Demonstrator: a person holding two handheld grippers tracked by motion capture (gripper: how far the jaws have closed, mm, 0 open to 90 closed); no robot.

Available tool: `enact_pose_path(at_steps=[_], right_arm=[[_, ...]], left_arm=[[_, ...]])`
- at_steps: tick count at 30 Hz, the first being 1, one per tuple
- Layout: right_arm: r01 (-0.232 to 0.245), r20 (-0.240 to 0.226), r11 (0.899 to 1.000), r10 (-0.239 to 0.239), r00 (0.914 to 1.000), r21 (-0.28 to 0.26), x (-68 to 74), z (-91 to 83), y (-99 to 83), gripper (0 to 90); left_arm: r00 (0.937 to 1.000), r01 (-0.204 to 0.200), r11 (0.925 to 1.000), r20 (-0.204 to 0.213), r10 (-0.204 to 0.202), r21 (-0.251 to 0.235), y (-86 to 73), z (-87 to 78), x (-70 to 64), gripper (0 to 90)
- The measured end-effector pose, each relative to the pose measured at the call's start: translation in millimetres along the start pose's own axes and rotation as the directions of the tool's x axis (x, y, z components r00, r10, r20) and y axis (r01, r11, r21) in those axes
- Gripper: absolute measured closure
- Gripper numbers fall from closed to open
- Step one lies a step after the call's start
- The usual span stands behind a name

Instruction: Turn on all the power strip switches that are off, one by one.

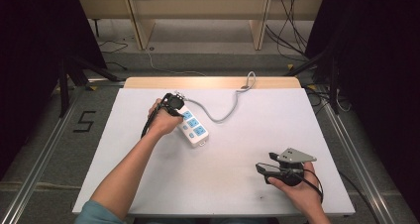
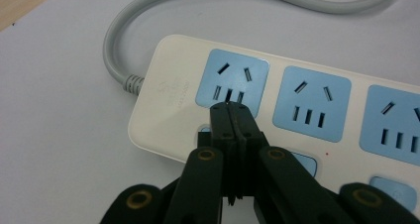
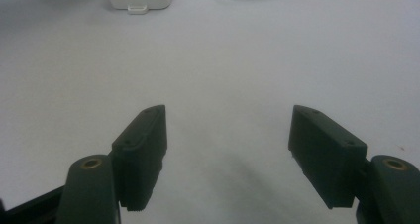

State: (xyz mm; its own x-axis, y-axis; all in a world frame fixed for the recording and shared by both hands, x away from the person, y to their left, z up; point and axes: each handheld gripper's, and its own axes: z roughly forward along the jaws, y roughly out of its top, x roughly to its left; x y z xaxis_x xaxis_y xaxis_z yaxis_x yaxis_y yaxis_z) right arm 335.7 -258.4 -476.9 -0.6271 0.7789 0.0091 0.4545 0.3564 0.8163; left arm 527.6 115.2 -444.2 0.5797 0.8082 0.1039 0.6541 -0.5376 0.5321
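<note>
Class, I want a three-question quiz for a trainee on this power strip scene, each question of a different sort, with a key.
1. True or false: the left gripper, jaws pressed together, has its tips on the white plastic power strip with blue sockets.
2. The right gripper is: A) shut on the grey cable; B) open above the bare white table top; C) resting on the strip.
3. Fill in: the strip's grey cable leaves the end of the strip nearest the ____ gripper.

Key: 1 true; 2 B; 3 left.
</note>
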Motion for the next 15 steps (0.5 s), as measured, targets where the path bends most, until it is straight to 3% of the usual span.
enact_pose_path(at_steps=[5, 15], right_arm=[[0.002, 0.001, 1.0, -0.002, 1.0, 0.001, -0.2, 0.4, 0.0, 32.2], [0.003, 0.0, 1.0, -0.003, 1.0, 0.005, 0.0, 0.3, -0.2, 32.2]], left_arm=[[0.9996, 0.022, 0.9978, -0.016, -0.023, -0.062, 1.5, -9.6, 2.5, 89.7], [0.9998, 0.02, 0.9967, 0.002, -0.02, -0.079, -0.4, -14.4, -2.6, 89.7]])
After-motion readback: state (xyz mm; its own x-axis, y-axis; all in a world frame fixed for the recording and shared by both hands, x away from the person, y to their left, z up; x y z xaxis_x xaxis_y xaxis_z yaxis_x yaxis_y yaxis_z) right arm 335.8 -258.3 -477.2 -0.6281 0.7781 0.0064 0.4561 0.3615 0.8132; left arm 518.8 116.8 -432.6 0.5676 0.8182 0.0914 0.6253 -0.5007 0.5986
